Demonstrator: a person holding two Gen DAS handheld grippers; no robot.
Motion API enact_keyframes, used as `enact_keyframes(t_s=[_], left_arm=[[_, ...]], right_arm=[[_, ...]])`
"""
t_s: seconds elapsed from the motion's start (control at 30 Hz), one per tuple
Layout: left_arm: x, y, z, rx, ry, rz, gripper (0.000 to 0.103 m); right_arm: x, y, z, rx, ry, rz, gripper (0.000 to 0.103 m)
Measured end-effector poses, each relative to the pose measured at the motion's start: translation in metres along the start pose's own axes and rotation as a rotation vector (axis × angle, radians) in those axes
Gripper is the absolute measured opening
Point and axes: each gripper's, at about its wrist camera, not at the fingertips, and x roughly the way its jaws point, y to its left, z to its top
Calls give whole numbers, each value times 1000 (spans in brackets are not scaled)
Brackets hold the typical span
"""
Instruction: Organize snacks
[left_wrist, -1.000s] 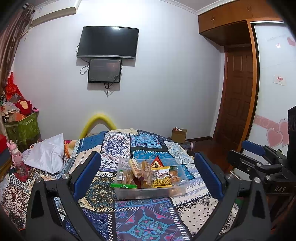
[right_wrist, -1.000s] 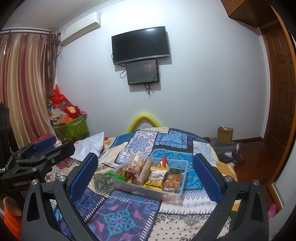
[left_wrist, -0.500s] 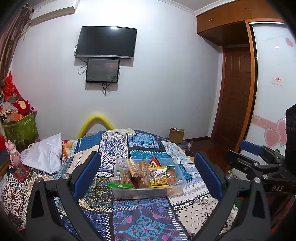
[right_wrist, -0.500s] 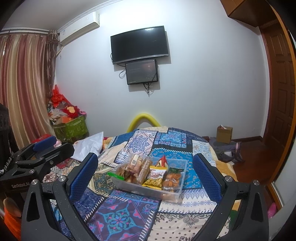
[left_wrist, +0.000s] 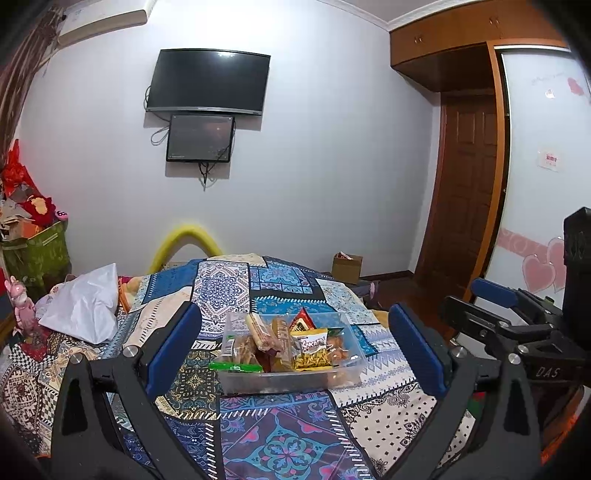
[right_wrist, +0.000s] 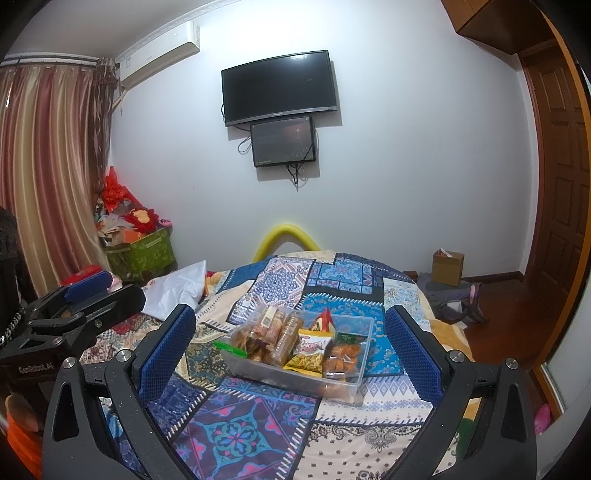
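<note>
Your left gripper is spread wide and holds nothing; the clear snack bin sits straight ahead between its blue pads, on the patchwork bedspread. Your right gripper is equally wide and empty, with the same bin ahead of it. A yellow chip packet stands in the bin among the other snacks.
</note>
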Motion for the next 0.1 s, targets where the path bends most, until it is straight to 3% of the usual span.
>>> enact_keyframes(t_s=[0.1], left_arm=[[0,-2,-1,12,2,7,102]], right_arm=[[1,-1,0,3,1,3,102]])
